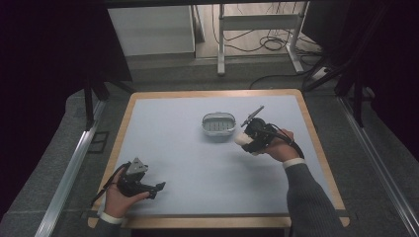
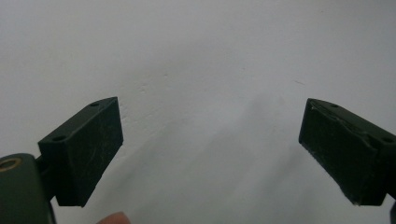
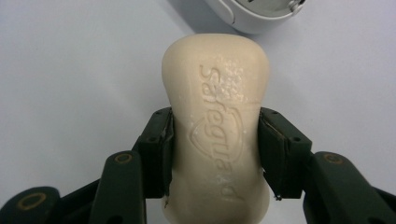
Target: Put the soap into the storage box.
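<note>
Cream soap bar (image 3: 215, 130), stamped "Safeguard", sits clamped at its waist between the right gripper (image 3: 215, 149) jaws, lettering legible in the right gripper view, while the high view gives just a pale lump at the gripper's tip (image 1: 242, 139). Just beyond it stands a white soap dish (image 1: 218, 125), mid-table. Left gripper (image 2: 210, 140), jaws spread wide over bare table (image 1: 197, 168), rests at the near-left corner (image 1: 157, 188).

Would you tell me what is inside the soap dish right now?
The soap dish holds nothing but its ribbed bottom; the soap bar is outside it, clamped in the right gripper.
</note>
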`<action>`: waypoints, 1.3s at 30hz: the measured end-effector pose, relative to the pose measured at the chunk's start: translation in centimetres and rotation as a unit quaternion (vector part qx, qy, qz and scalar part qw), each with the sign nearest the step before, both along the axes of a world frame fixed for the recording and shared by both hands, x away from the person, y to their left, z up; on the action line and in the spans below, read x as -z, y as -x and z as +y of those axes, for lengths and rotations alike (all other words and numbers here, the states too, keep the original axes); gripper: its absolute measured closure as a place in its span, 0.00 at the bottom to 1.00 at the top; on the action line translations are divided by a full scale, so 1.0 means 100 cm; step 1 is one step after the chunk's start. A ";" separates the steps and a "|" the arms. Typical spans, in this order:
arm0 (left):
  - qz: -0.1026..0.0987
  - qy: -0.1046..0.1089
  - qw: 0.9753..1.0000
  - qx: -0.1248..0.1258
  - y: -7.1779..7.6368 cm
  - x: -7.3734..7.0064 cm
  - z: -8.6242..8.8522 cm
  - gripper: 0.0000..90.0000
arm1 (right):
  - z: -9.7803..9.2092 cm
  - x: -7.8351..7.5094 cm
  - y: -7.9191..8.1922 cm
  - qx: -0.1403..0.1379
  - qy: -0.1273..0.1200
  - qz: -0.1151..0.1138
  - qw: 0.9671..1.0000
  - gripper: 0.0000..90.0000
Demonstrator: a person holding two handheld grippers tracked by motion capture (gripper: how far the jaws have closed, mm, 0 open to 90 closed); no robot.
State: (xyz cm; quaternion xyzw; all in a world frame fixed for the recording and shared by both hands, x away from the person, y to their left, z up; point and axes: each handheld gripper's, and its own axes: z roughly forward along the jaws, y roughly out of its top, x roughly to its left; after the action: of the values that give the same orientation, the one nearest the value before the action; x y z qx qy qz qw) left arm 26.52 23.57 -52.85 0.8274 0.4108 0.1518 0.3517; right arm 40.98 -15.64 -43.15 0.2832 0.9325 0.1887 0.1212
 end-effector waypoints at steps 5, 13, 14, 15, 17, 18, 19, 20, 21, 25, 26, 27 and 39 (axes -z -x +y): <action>0.000 0.000 1.000 0.000 0.000 0.000 0.000 0.08 | 0.002 0.002 -0.005 -0.002 -0.004 -0.001 1.000 0.54; 0.001 0.000 1.000 0.001 0.000 0.000 0.000 0.08 | 0.004 0.002 -0.012 -0.004 -0.004 -0.001 1.000 0.54; 0.001 0.000 1.000 0.001 0.000 0.000 -0.001 0.08 | 0.004 0.001 -0.012 -0.003 -0.003 -0.001 1.000 0.54; 0.001 0.000 1.000 0.001 0.000 0.000 -0.001 0.08 | 0.005 0.000 -0.013 -0.002 -0.003 -0.002 1.000 0.54; 0.001 0.000 1.000 0.001 0.000 0.000 -0.001 0.08 | 0.007 -0.001 -0.015 -0.004 -0.002 -0.004 1.000 0.54; 0.001 0.000 1.000 0.001 0.000 0.000 0.000 0.08 | 0.007 -0.002 -0.015 -0.005 -0.003 -0.005 1.000 0.54; 0.001 0.000 1.000 0.001 0.000 0.000 0.000 0.08 | 0.008 -0.002 -0.016 -0.005 -0.002 -0.006 1.000 0.54; 0.001 0.000 1.000 0.001 0.000 0.000 0.000 0.08 | 0.009 -0.003 -0.017 -0.006 -0.002 -0.006 1.000 0.54; 0.001 0.000 1.000 0.000 0.000 0.000 0.000 0.07 | 0.009 -0.004 -0.018 -0.005 -0.005 -0.009 1.000 0.54; 0.000 -0.001 1.000 0.000 0.000 0.000 0.000 0.07 | 0.011 -0.007 -0.020 -0.010 0.002 -0.012 1.000 0.54; 0.001 -0.001 1.000 0.000 0.000 0.000 0.000 0.07 | 0.012 -0.007 -0.021 -0.008 0.002 -0.011 1.000 0.54; 0.001 -0.001 1.000 0.001 0.000 0.000 0.000 0.07 | 0.012 -0.008 -0.022 -0.009 0.002 -0.011 1.000 0.54; 0.002 -0.002 1.000 0.001 0.000 0.000 0.000 0.07 | 0.022 -0.011 -0.033 -0.017 -0.006 -0.023 1.000 0.54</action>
State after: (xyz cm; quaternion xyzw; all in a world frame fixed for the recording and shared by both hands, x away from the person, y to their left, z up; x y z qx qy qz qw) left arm 26.55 23.55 -52.89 0.8286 0.4103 0.1507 0.3499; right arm 44.31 -13.44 -42.01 0.2634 0.9330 0.2032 0.1373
